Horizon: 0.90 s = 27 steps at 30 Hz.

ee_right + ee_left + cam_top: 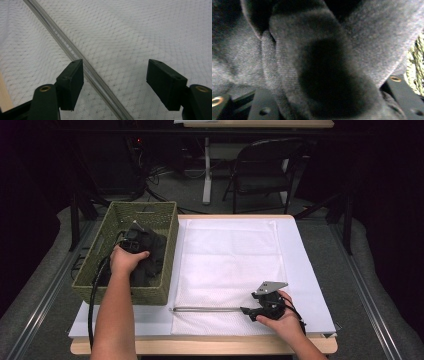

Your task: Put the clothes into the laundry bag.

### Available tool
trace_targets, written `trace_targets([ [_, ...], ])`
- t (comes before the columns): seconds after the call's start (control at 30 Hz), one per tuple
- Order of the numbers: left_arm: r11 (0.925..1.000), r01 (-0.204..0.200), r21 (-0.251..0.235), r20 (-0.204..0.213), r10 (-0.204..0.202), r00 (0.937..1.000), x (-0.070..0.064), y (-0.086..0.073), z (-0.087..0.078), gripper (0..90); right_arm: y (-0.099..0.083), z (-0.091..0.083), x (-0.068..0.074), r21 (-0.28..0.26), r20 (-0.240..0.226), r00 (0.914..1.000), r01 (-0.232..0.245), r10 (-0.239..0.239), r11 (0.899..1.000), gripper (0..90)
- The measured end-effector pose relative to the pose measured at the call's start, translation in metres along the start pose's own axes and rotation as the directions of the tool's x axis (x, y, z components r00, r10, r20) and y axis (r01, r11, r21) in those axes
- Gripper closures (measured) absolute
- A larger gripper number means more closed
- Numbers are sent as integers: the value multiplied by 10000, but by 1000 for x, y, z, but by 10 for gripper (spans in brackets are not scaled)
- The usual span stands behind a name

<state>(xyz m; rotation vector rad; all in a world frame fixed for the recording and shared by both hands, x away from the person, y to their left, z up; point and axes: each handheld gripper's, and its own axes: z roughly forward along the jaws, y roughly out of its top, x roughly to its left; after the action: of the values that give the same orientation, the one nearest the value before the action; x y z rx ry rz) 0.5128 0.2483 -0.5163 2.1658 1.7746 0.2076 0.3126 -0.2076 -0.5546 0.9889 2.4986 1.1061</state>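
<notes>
A woven green basket (166,251) stands at the table's left and holds dark grey clothing (156,251). My left gripper (133,240) is down inside it, pressed into the clothing (319,50). A thick fold of cloth bulges between its widely spread jaws and hides the pads, so the gripper (319,105) is open. A white mesh bag (227,265) lies flat in the middle of the table. My right gripper (245,310) hovers low over the bag's near edge, open (115,80), straddling the zipper (62,42) that runs along that edge (205,309).
A white sheet (310,285) covers the table under the bag, with the wooden front edge (200,345) just beyond it. The basket's weave (417,65) is close on the left gripper's right. A black folding chair (265,167) stands behind the table.
</notes>
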Motion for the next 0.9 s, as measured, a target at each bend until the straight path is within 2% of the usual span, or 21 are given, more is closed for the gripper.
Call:
trace_targets([
  [0.23,9998,38,-185,128,-36,9999,0,-1,-3,544,1,-1,2,-158,77,9999,113,-112,9998,304],
  [0.4,9998,-52,-212,237,57,9997,1,-2,-7,575,1,-1,2,-270,88,9999,127,-125,9996,301],
  [0.6,9987,-317,-388,10,318,9995,-2,-2,-14,588,2,0,2,-381,176,9997,185,-178,9991,250],
  [0.73,9968,-607,-517,-166,600,9981,-5,-2,-25,592,5,0,5,-453,240,9994,242,-231,9987,180],
  [0.9,9954,-726,-622,-264,710,9971,-5,-1,-36,596,8,1,13,-520,406,9956,863,-843,9949,143],
])
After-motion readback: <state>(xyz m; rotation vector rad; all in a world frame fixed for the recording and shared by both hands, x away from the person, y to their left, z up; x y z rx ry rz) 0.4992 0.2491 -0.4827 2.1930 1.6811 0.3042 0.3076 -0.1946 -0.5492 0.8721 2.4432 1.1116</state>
